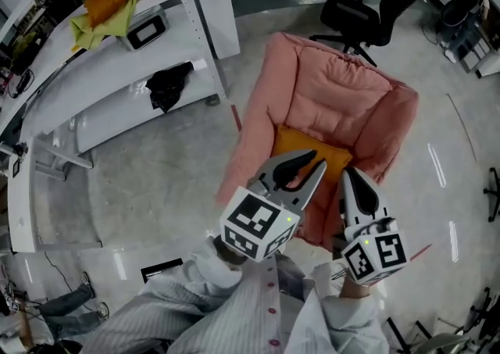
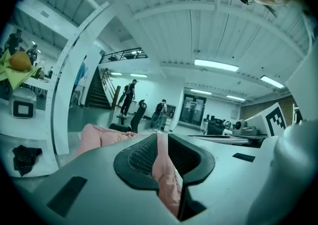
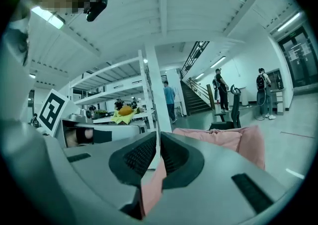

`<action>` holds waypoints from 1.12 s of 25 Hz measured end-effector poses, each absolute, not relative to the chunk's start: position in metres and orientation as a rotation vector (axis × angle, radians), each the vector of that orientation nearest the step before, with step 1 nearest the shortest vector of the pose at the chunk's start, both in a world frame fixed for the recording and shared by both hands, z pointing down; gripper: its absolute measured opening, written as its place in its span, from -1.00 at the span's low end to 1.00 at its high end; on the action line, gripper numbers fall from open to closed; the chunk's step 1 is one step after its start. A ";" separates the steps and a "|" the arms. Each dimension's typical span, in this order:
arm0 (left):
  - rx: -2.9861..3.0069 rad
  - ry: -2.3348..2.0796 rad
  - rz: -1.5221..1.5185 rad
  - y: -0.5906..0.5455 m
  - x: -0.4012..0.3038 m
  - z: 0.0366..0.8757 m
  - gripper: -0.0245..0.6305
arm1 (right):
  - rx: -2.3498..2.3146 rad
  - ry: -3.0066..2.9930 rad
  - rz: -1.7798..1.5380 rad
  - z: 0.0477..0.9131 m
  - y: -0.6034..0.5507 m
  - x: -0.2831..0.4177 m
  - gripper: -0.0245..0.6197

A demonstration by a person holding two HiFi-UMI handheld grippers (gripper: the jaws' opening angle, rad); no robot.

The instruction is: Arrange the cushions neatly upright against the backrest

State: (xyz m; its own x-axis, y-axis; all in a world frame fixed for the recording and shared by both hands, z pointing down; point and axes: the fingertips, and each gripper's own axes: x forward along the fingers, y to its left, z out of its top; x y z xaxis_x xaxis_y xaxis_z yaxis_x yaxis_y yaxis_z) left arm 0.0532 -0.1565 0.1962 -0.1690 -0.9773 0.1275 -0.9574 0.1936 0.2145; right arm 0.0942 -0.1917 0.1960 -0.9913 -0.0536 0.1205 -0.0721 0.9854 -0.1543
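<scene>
A pink padded armchair (image 1: 336, 87) stands on the grey floor in the head view, with one orange cushion (image 1: 295, 141) lying on its seat against the backrest's foot. Both grippers are raised high above the seat, close to the camera, touching nothing. My left gripper (image 1: 316, 166) hovers over the cushion's front with a narrow gap between its jaws and nothing in them. My right gripper (image 1: 349, 175), beside it, is shut and empty. In the left gripper view the gripper (image 2: 161, 139) points level past the armchair (image 2: 102, 137). The right gripper (image 3: 159, 142) also looks over the armchair (image 3: 233, 139).
A white shelving rack (image 1: 117, 55) stands left of the armchair, bearing a yellow-green cloth (image 1: 105, 8) and a black cloth (image 1: 168, 87). A black office chair (image 1: 359, 16) is behind the armchair. People (image 2: 128, 95) stand far off by a staircase (image 3: 198, 97).
</scene>
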 end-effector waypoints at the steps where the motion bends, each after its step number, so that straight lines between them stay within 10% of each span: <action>1: 1.866 -2.226 -0.134 -0.155 0.055 0.191 -0.72 | 0.086 -3.022 0.239 0.191 -0.190 0.095 -0.83; 28: 2.006 -2.168 -0.096 -0.154 0.056 0.170 -0.90 | 0.115 -3.033 0.157 0.168 -0.181 0.091 -0.89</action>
